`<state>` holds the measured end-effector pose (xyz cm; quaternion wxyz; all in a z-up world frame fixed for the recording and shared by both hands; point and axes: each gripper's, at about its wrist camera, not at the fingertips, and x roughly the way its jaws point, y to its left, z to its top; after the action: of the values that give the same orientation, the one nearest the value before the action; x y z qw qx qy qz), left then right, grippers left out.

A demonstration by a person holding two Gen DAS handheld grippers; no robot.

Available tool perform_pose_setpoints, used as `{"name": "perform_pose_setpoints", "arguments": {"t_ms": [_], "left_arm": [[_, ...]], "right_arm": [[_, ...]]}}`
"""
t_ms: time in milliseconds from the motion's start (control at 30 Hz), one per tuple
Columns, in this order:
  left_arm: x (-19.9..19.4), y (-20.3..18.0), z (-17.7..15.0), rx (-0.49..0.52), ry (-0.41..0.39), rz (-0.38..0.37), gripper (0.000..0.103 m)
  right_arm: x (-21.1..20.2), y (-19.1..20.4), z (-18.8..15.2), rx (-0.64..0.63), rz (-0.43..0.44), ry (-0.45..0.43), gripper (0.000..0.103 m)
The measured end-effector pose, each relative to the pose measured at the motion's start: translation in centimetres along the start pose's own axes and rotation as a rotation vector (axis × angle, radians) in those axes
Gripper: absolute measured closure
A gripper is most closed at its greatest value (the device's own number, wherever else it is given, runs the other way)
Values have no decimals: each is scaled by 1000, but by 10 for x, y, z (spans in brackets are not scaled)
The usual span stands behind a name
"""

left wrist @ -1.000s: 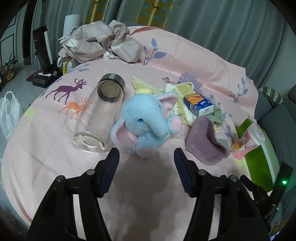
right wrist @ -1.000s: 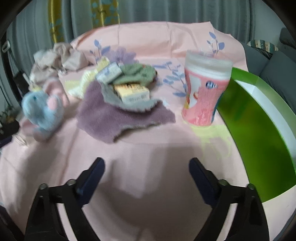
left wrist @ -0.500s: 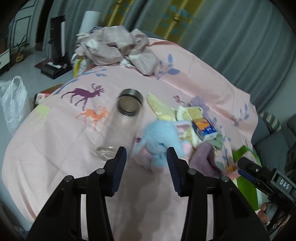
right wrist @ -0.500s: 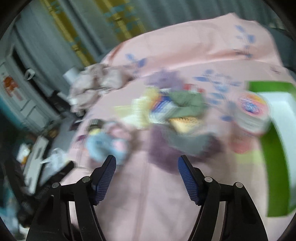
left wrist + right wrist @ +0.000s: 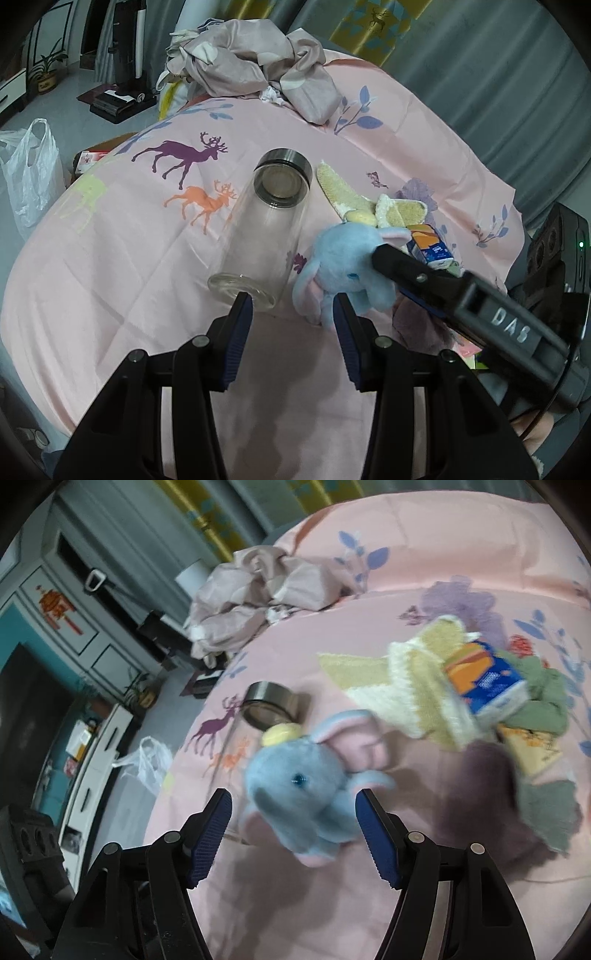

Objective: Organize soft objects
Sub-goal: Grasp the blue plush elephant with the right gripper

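A blue plush elephant (image 5: 343,266) sits on the pink printed sheet; in the right wrist view it (image 5: 299,786) lies just ahead of and between the fingers of my right gripper (image 5: 293,823), which is open and apart from it. My left gripper (image 5: 293,326) is open and empty, hovering near the elephant and the bottle's base. A yellow towel (image 5: 413,672), a purple cloth (image 5: 476,797) and a green cloth (image 5: 543,701) lie right of the elephant. The right gripper's arm (image 5: 461,295) crosses the left wrist view over the elephant's right side.
A clear glass bottle (image 5: 266,225) with a steel cap lies left of the elephant. Tissue packs (image 5: 484,679) rest on the cloths. Crumpled beige bedding (image 5: 251,62) is at the far edge. A white plastic bag (image 5: 29,173) is on the floor left.
The right gripper swung left from the pink cup and green box to the elephant, now framing it. The left gripper lifted, pulled back and narrowed its opening. Nothing was grasped.
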<state>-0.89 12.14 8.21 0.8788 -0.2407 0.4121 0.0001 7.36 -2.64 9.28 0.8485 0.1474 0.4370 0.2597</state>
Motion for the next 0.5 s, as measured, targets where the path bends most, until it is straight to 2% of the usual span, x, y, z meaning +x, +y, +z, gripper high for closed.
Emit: {"name": "perform_pose_setpoints", "arguments": {"t_ms": [33, 133, 200, 233, 367, 433, 500], "left_arm": [[1, 1, 0, -4, 5, 4, 60], [3, 1, -1, -8, 24, -2, 59], [4, 0, -2, -3, 29, -3, 59], [4, 0, -3, 3, 32, -4, 59], [7, -7, -6, 27, 51, -29, 56], [11, -12, -7, 49, 65, -31, 47], [13, -16, -11, 49, 86, -83, 46]], "right_arm": [[4, 2, -1, -14, 2, 6, 34], [18, 4, -4, -41, -12, 30, 62], [17, 1, -6, -41, -6, -1, 67], [13, 1, -6, -39, -8, -20, 74], [-18, 3, -10, 7, 1, -58, 79], [-36, 3, -13, 31, 4, -74, 80], [-53, 0, -19, 73, 3, -85, 80]]}}
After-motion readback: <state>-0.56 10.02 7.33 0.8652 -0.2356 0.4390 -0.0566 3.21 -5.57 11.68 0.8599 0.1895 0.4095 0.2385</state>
